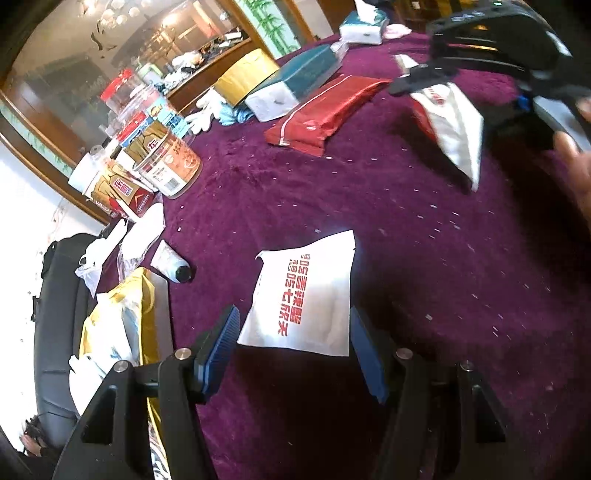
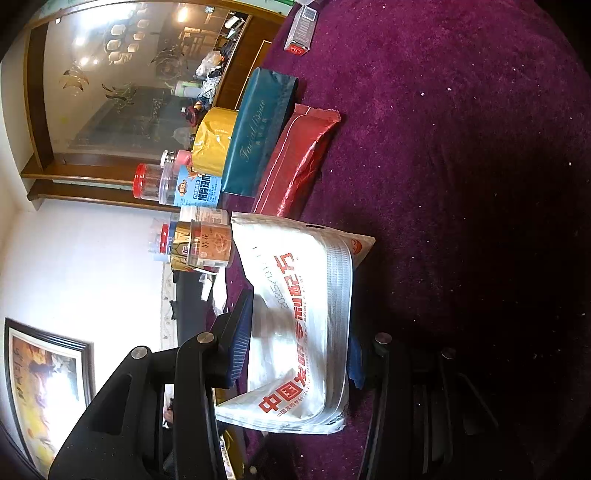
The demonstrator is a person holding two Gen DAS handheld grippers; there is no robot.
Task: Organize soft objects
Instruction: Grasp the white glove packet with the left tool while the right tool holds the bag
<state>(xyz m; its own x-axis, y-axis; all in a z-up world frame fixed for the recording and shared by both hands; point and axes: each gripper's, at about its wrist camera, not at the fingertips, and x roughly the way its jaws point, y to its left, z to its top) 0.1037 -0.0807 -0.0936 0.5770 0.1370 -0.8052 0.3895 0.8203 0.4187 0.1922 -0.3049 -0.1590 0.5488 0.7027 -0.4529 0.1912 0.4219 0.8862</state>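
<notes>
Flat white pouch with red lettering (image 1: 303, 295): lies face up on the purple plush counter (image 1: 424, 258), near the left edge, untouched. Sits straight ahead of and below the left hand-held gripper (image 1: 293, 317), its near short edge framed between the two blue pads. Runs lengthwise from near to far, leaning slightly right at the far end, so roughly along the line the left hand-held gripper points. Shows jaws set wide, nothing pressed between them, with the pads just outside the pouch's near corners. Judged: calls for a drop straight down and a close across the pouch's width, with the left hand clearly the nearer one.

Over to the right hand-held gripper (image 2: 301, 325): clamps a second silvery-white pouch with red lettering (image 2: 314, 369) at a middling width, clear of the cloth, so is not free for this pick.

Counting outward: two white pouches, one lying, one held. Along the far left, side by side: one red foil soft pack (image 1: 325, 110), one teal tissue pack (image 1: 295, 81), one yellow wrapped pack (image 1: 245, 75). Farther off, one white tissue pack (image 1: 364, 27). At the left edge, several clear jars (image 1: 166, 162), exact number unclear, and one small white tube with a black cap (image 1: 171, 262).
</notes>
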